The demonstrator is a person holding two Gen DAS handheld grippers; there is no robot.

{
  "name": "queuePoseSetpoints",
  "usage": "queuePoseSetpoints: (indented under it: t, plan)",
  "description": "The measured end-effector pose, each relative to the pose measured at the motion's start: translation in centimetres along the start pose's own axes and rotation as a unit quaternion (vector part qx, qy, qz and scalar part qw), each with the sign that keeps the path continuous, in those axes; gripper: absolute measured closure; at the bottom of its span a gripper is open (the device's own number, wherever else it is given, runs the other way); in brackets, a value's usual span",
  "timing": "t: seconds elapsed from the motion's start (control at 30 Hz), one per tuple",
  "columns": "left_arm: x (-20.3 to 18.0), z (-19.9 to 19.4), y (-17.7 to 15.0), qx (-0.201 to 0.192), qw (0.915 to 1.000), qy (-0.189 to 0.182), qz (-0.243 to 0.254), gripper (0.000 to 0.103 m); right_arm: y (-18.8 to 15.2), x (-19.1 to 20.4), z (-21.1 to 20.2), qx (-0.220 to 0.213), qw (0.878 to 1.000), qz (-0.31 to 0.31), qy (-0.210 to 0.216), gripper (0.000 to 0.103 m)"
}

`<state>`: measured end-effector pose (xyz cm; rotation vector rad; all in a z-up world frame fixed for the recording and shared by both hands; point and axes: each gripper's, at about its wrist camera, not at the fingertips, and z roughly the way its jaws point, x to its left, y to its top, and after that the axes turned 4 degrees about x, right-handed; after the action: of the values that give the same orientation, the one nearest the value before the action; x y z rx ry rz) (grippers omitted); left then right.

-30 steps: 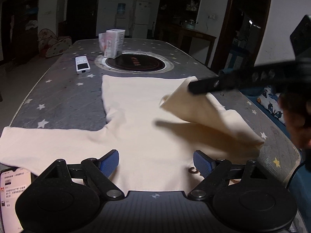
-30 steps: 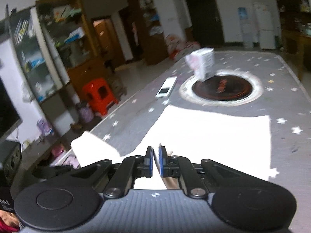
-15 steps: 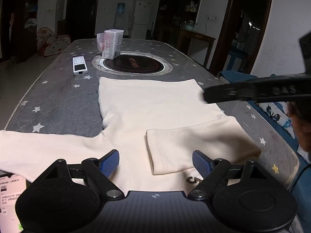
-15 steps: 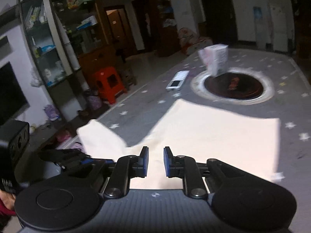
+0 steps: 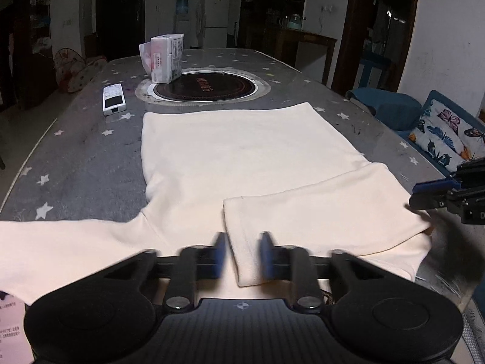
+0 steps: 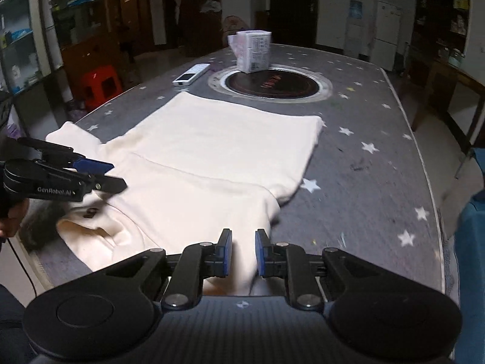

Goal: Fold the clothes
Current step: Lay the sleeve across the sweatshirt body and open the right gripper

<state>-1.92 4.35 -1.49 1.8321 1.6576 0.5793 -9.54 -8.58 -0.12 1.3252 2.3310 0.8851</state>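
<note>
Lying flat along the near edge of the grey star-printed counter (image 5: 78, 157), the cream long-sleeved cotton top (image 5: 242, 157) has one sleeve folded in. Left gripper (image 5: 241, 256) fingers are closing over that cuff; right gripper (image 6: 241, 251) fingers stand narrowly apart, gripping nothing. Pinching both layers could drag the fold askew.

Left gripper (image 5: 241, 256) angled downward, jaws closing, blurred with motion. Right gripper (image 6: 241, 253) angled downward too, jaws narrowly parted, pads gripping nothing.
</note>
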Motion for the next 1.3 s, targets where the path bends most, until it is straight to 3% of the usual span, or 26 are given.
queuePoseSetpoints:
  t: [0.07,0.33,0.6,0.67,0.73,1.0,1.2,1.3]
  plan:
    - [-0.1,-0.2,0.2,-0.003,1.0,0.003,0.003,0.095,-0.3,-0.2,0.1,-0.006,1.0,0.009,-0.006,0.082]
    - [-0.1,-1.9,1.5,-0.039,0.9989,0.025,0.011,0.097,1.0,-2.0,0.6,-0.038,0.998,0.051,-0.009,0.069]
    - [0.6,0.0,0.6,0.002,0.9996,0.027,0.004,0.096,1.2,-2.8,3.4,-0.032,0.996,0.082,-0.016,0.069]
    - [0.9,0.0,0.5,0.004,0.9996,0.026,0.0,0.096,0.9,-2.9,3.8,-0.028,0.996,0.082,-0.026,0.062]
    - [1.3,-0.2,0.6,0.006,0.9997,0.022,-0.005,0.096,0.9,-3.1,3.4,-0.031,0.996,0.084,-0.029,0.062]
    - [0.9,-1.1,0.8,-0.004,0.9997,0.021,-0.01,0.089,2.0,-2.4,1.8,-0.061,0.995,0.043,-0.065,0.062]
    - [0.5,-0.7,0.2,0.009,0.9997,0.023,0.006,0.082,1.1,-1.6,3.0,-0.028,0.997,0.019,-0.065,0.062]
    - [0.6,-1.3,0.0,0.003,0.9998,0.019,0.009,0.074,0.3,-0.9,1.3,-0.036,0.997,0.0,-0.065,0.058]
